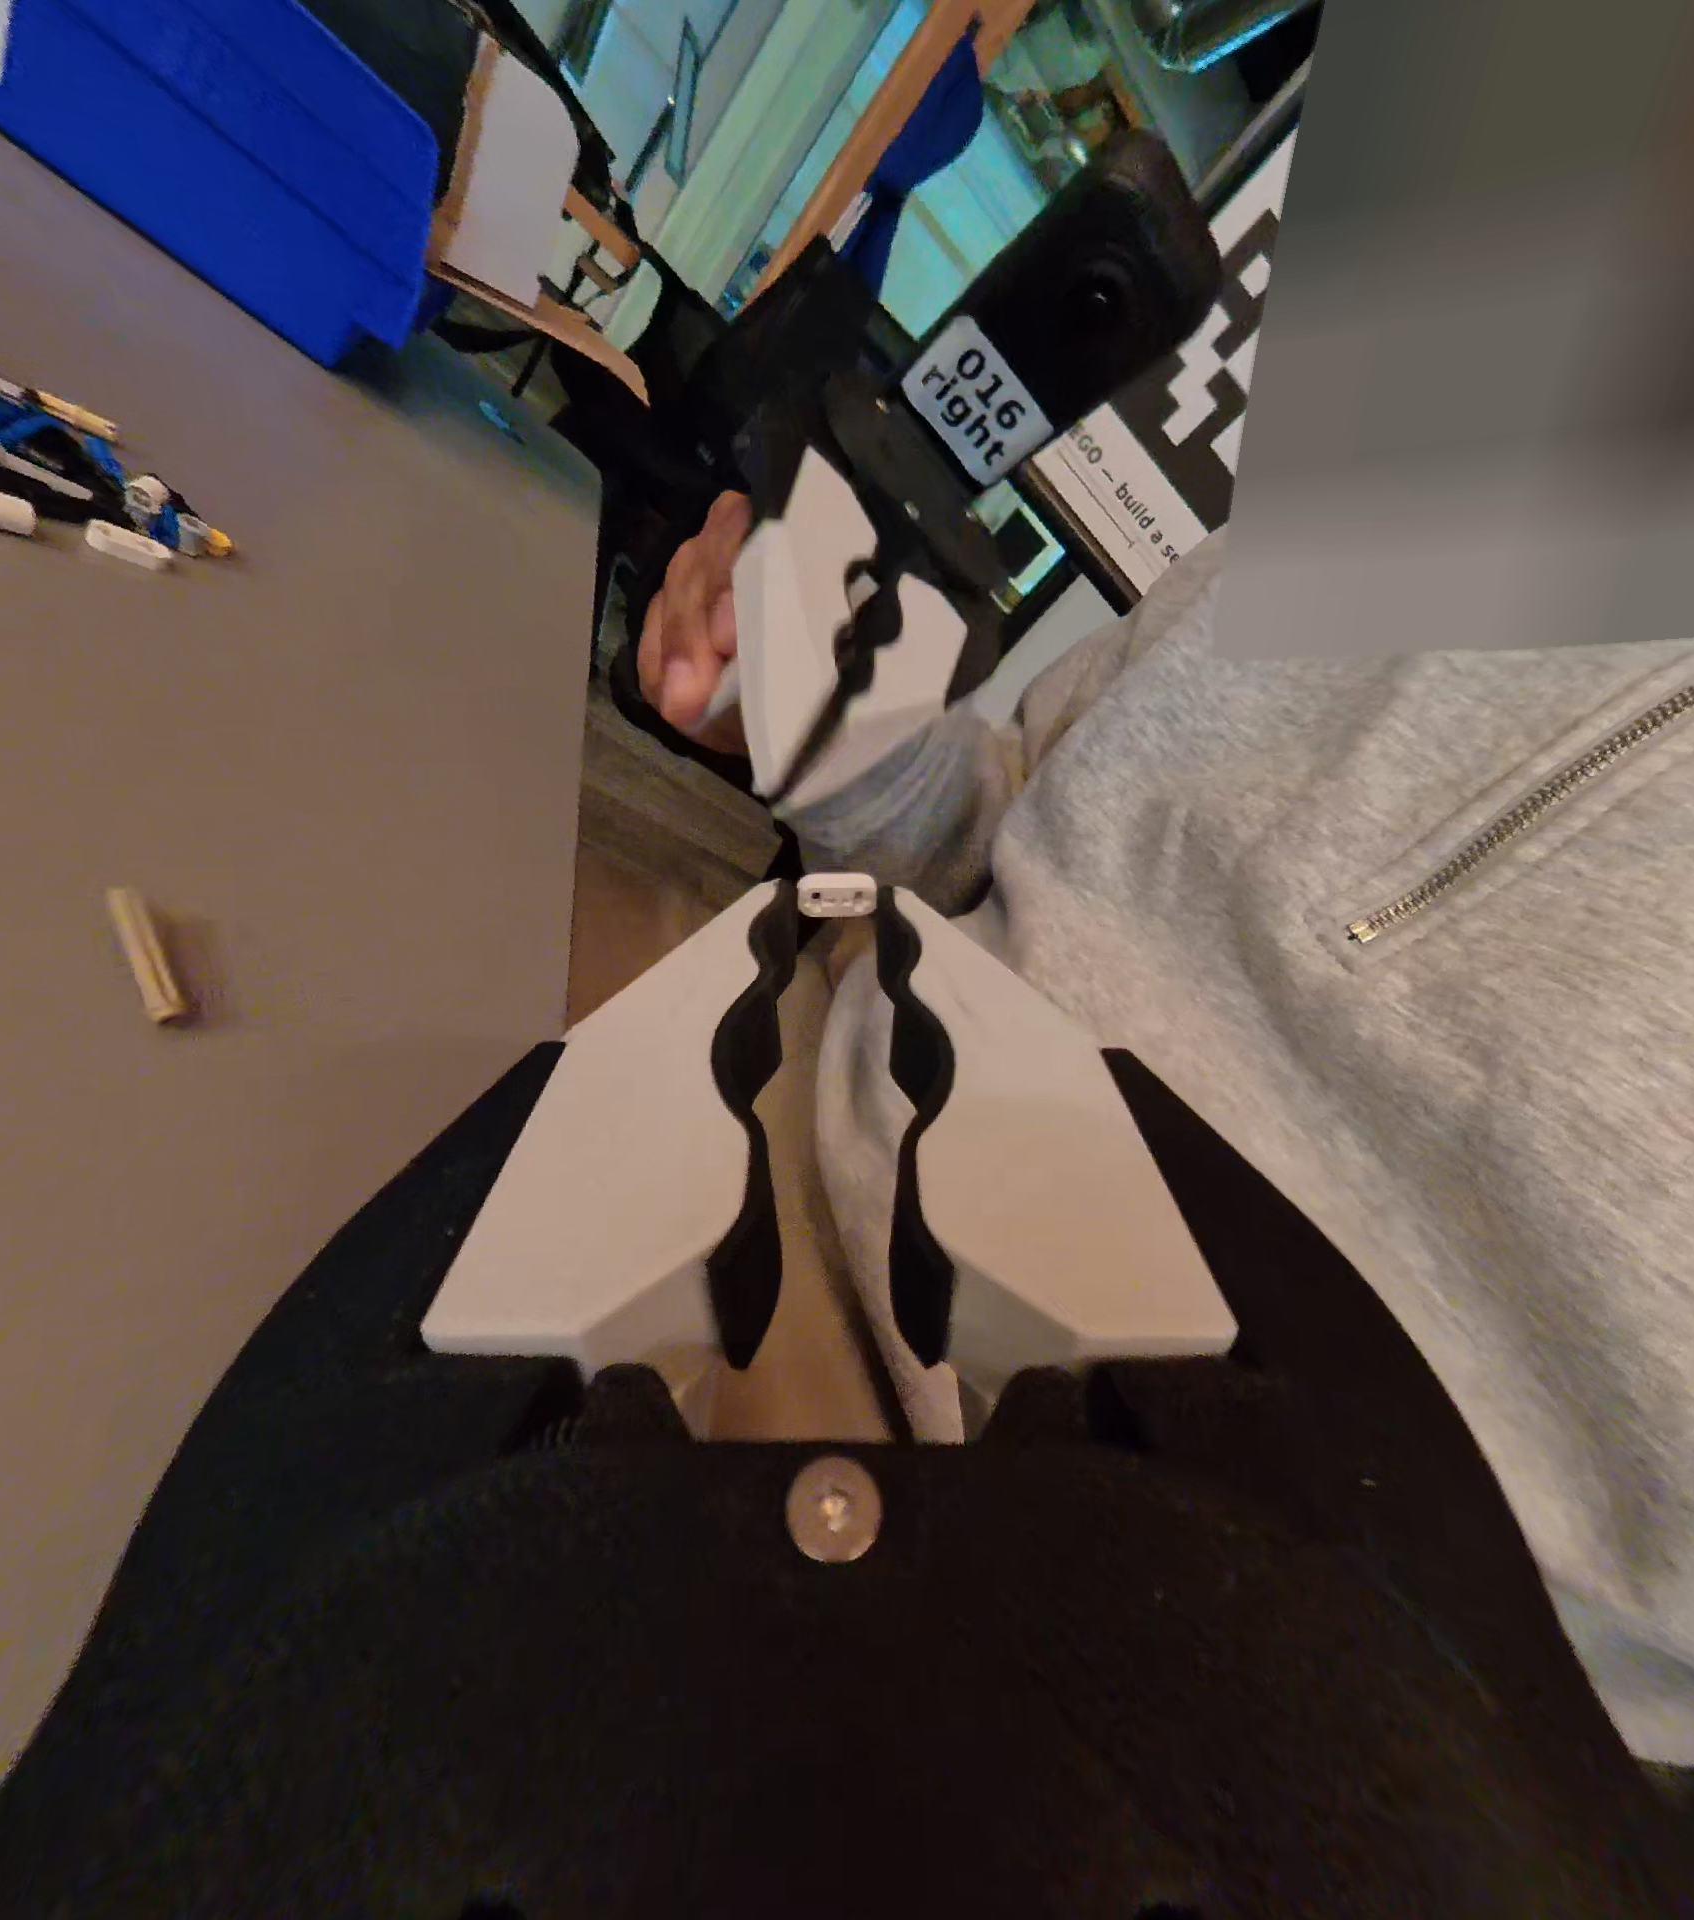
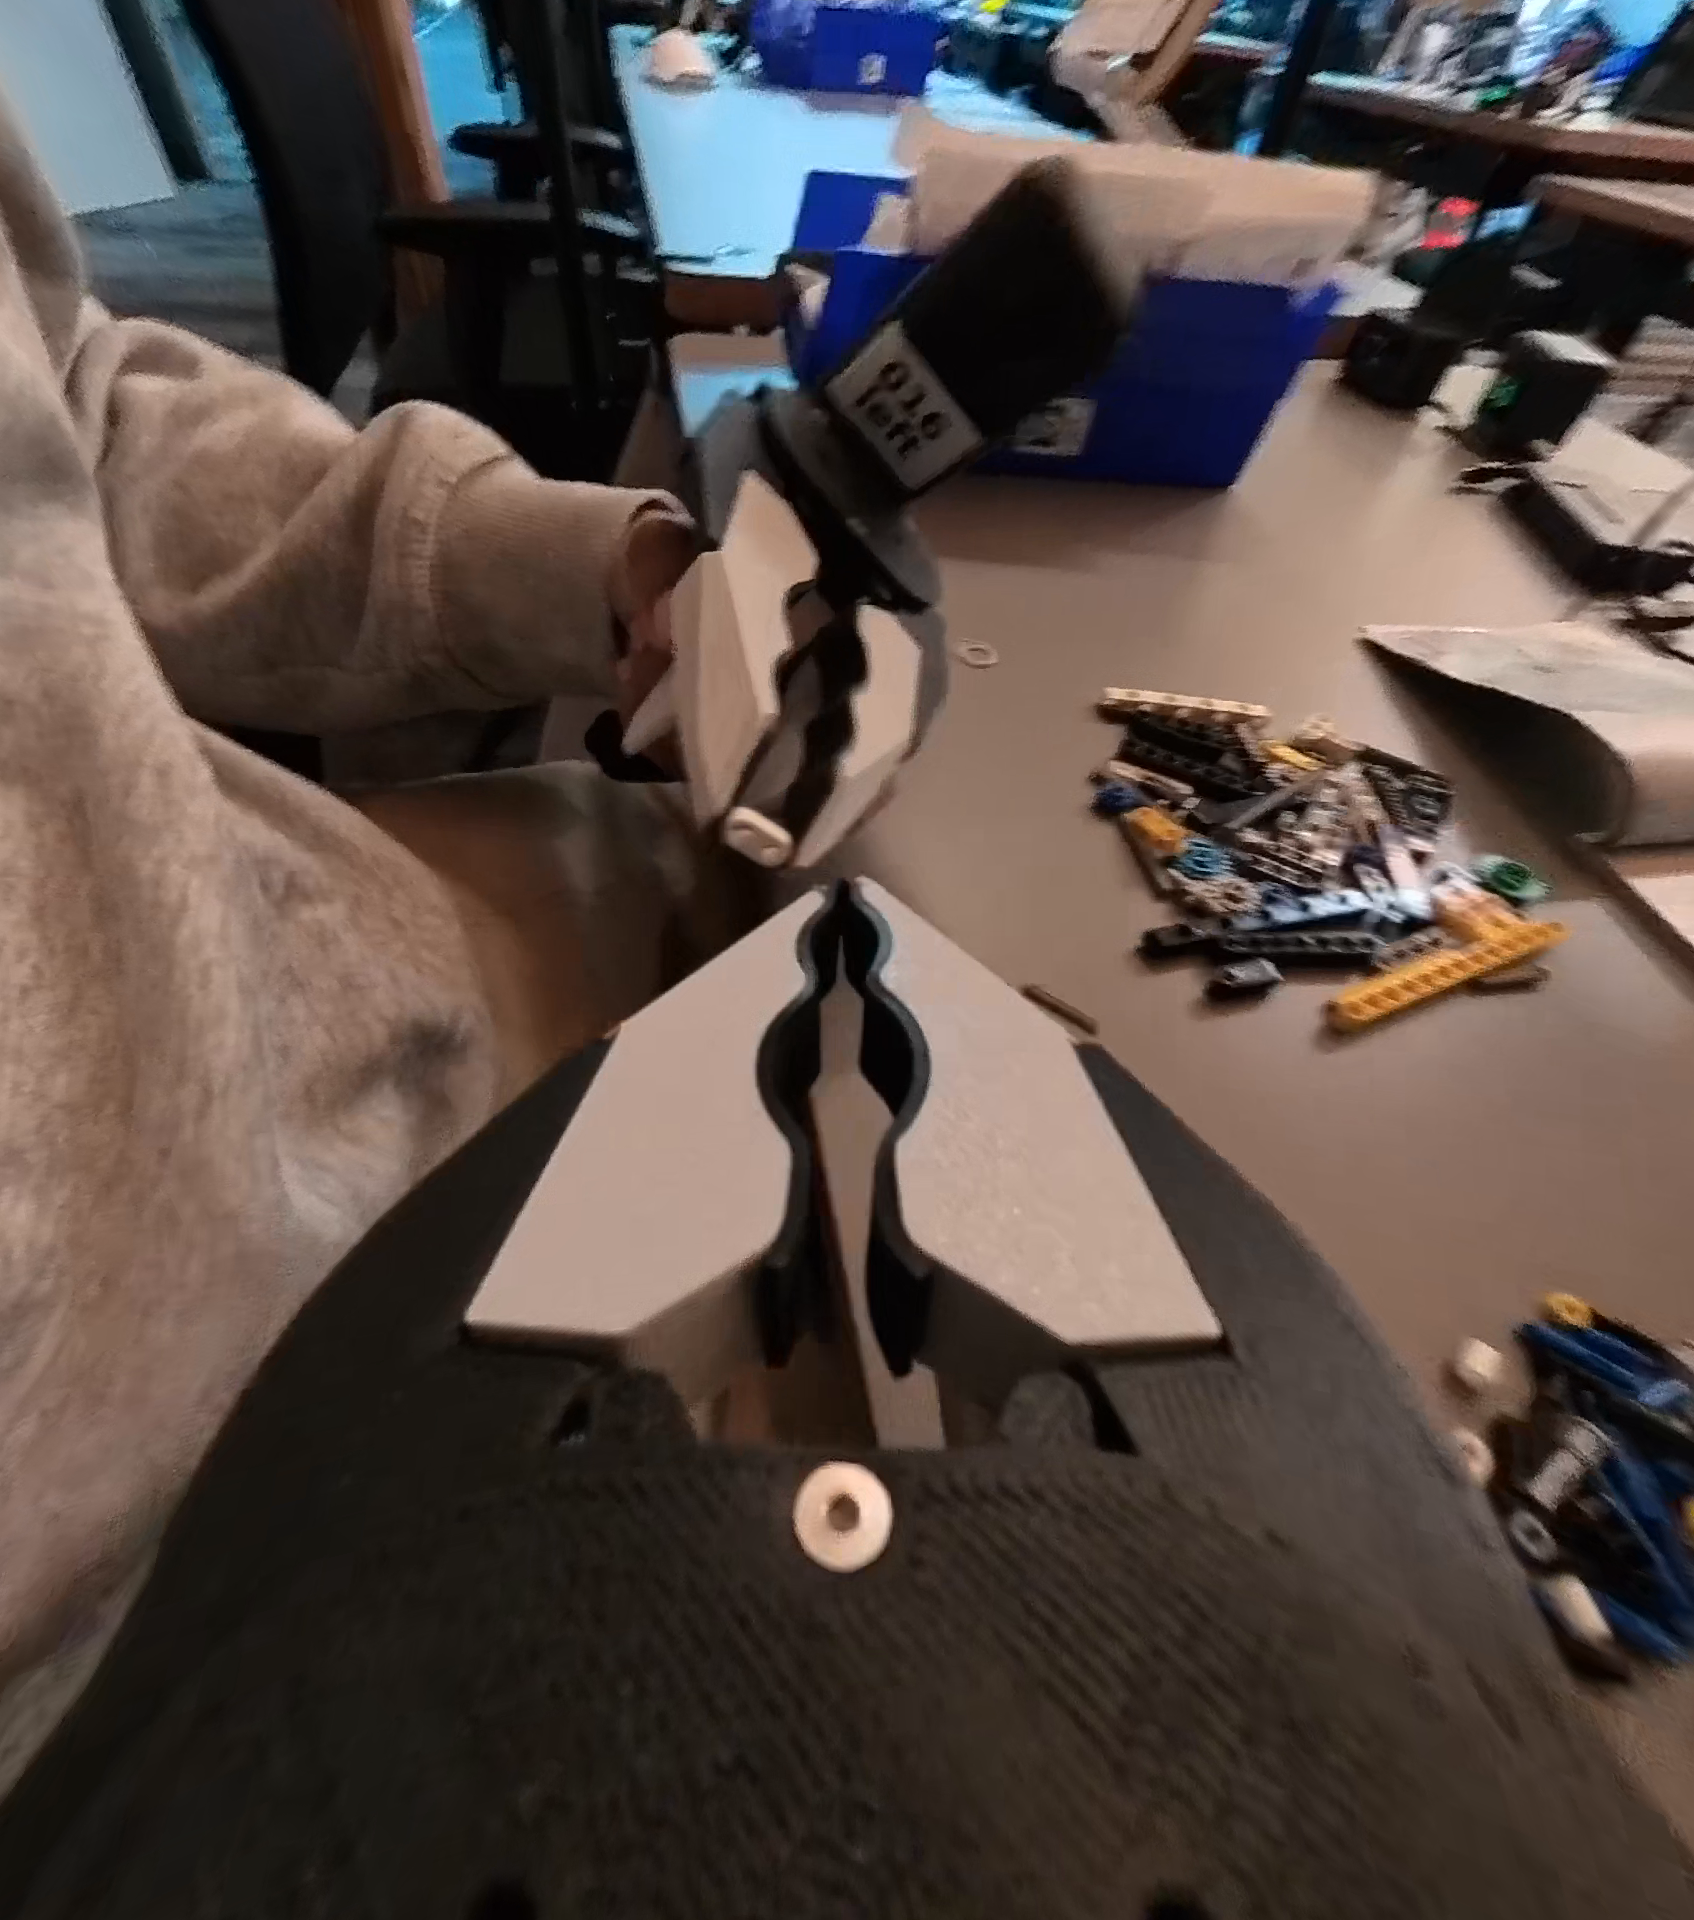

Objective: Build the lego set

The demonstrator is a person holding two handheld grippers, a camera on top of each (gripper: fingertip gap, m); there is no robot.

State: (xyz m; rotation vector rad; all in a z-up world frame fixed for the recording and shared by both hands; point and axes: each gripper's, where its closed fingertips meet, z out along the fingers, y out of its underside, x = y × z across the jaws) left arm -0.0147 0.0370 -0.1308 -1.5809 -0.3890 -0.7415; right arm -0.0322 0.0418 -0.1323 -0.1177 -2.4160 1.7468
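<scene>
Left gripper: my left gripper [image 1: 832, 902] pinches a small white lego piece [image 1: 834, 895] at its very tips; seen from the right wrist view, the same piece [image 2: 758, 833] sits across the fingertips, held off the table edge in front of my grey sweatshirt [image 1: 1342, 1039].
Right gripper: my right gripper [image 2: 845, 891] has its tips pressed together with nothing between them; it points at the left gripper's tips and is just short of the white piece, apart from it.
Loose parts: a pile of black, blue and yellow lego pieces [image 2: 1331, 842] lies on the brown table [image 2: 1342, 1143], well to the right of both grippers.
Partial build: a blue, black and yellow assembly [image 2: 1632, 1486] rests on the table at the right edge, small white pieces beside it; blurred.
Stray part: one tan pin [image 1: 149, 956] lies alone on the table.
Background: blue bin [image 2: 1134, 343] at the far side of the table.
</scene>
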